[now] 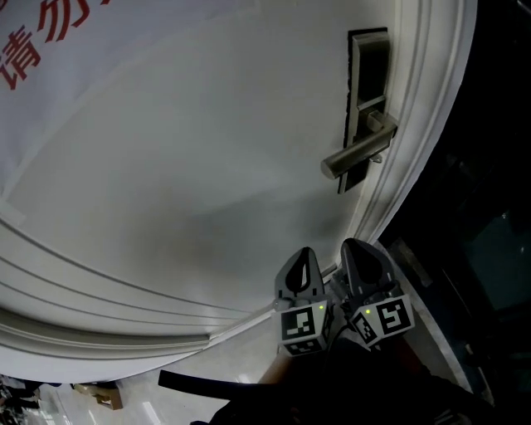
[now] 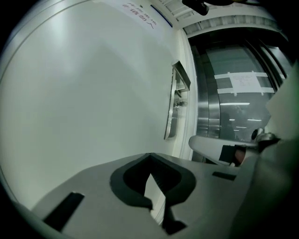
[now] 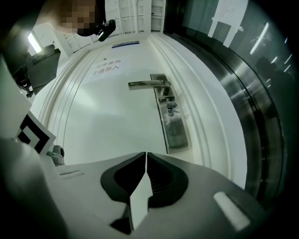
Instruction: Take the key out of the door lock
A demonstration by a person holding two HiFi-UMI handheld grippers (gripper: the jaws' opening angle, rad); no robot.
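A silver lock plate [image 3: 170, 122] with a lever handle [image 3: 148, 84] sits on the white door [image 3: 117, 116]. A small key [image 3: 171, 109] sticks out of the plate just below the handle. From the head view the plate [image 1: 366, 91] is at the upper right, and both grippers hang side by side well below it. Neither touches the lock. My left gripper [image 1: 304, 254] is shut with nothing held; its own camera sees the plate [image 2: 174, 105] edge-on. My right gripper [image 3: 146, 155] is shut and empty, pointing at the door below the plate.
A paper sign with red characters [image 1: 37, 41] is stuck on the door at the upper left. Raised white moulding [image 1: 419, 124] frames the door edge. Past it runs a dark glass and metal wall [image 3: 254, 93]. A person stands at the far end [image 3: 77, 11].
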